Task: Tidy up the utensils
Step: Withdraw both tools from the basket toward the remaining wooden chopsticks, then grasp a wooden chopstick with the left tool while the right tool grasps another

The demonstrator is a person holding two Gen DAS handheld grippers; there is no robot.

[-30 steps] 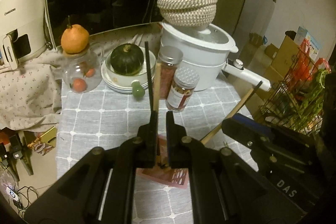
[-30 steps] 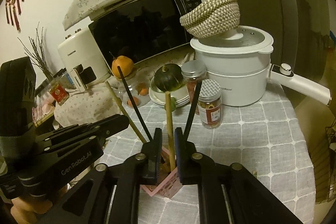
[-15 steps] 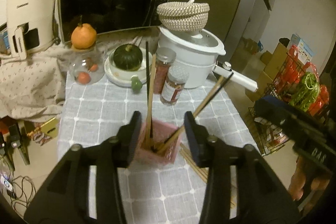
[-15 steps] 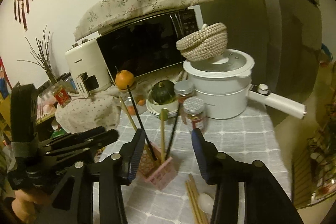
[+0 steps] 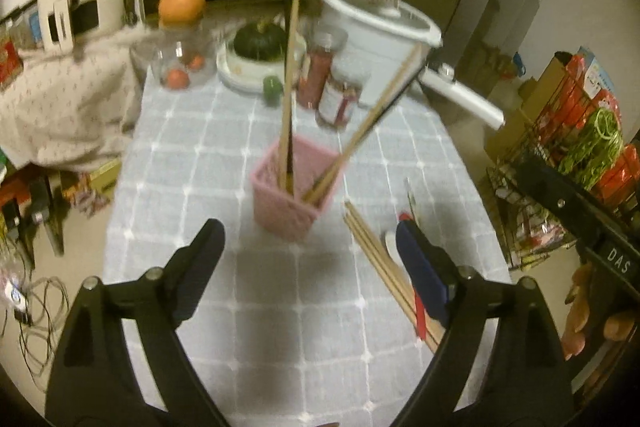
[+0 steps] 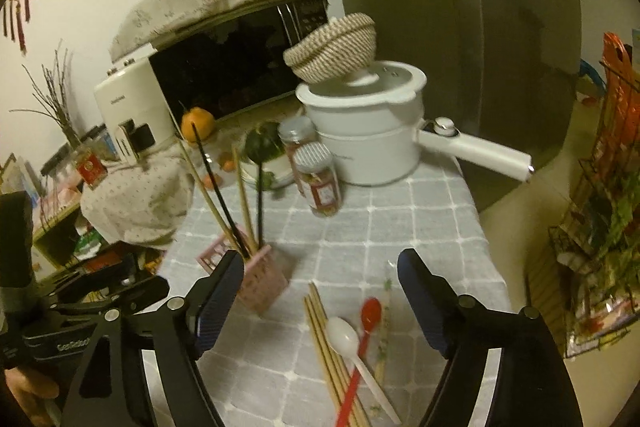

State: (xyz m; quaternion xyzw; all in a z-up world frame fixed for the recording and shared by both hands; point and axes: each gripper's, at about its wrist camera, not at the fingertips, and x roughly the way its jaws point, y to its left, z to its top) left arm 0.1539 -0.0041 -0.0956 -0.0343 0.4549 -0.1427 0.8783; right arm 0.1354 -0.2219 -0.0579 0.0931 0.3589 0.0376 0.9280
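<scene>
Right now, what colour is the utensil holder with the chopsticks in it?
Pink; the holder shows best in the left wrist view.

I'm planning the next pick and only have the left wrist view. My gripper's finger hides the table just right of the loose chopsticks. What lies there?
Observer: A white spoon and a red spoon, handles crossing, right beside the chopsticks.
Operator: Is the right gripper free to take one?
Observer: Yes. The right gripper is open; its jaws have just been opening and hold nothing between them.
</scene>
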